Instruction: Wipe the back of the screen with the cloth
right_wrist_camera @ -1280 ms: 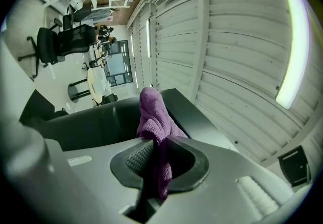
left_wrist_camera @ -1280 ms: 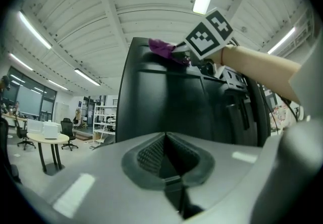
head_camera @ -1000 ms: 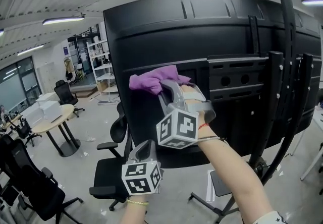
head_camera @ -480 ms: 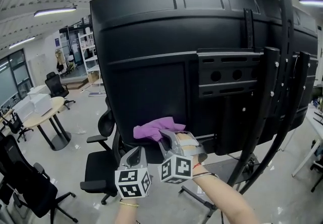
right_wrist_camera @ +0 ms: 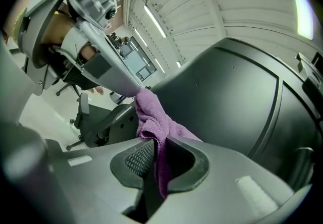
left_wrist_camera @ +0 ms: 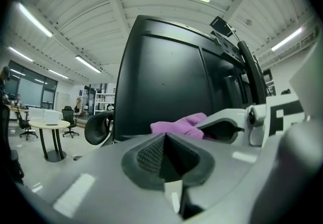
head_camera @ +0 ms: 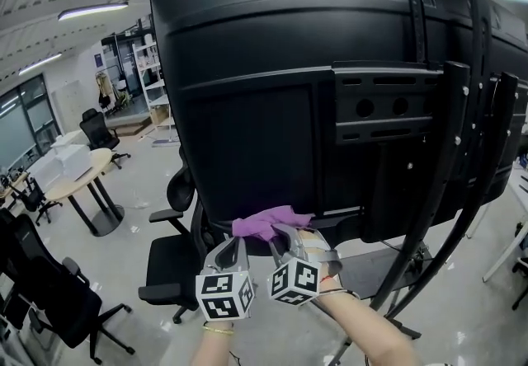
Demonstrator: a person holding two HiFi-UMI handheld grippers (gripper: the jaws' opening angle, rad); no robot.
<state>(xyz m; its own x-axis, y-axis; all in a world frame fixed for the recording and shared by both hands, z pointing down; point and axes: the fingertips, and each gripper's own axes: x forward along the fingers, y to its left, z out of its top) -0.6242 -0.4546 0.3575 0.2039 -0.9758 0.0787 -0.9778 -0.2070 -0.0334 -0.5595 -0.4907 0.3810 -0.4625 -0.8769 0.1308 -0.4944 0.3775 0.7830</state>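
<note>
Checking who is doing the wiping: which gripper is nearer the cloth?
Right. The right gripper is shut on the cloth at the lower edge of the screen; the left gripper, shut and empty, sits just left of it.

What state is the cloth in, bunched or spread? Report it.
Bunched. The purple cloth sits in crumpled folds, pinched in the jaws of the right gripper, near the bottom of the screen.

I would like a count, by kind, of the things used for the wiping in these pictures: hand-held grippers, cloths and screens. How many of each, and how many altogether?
hand-held grippers: 2, the left hand-held gripper and the right hand-held gripper
purple cloth: 1
black screen: 1
Total: 4
</note>
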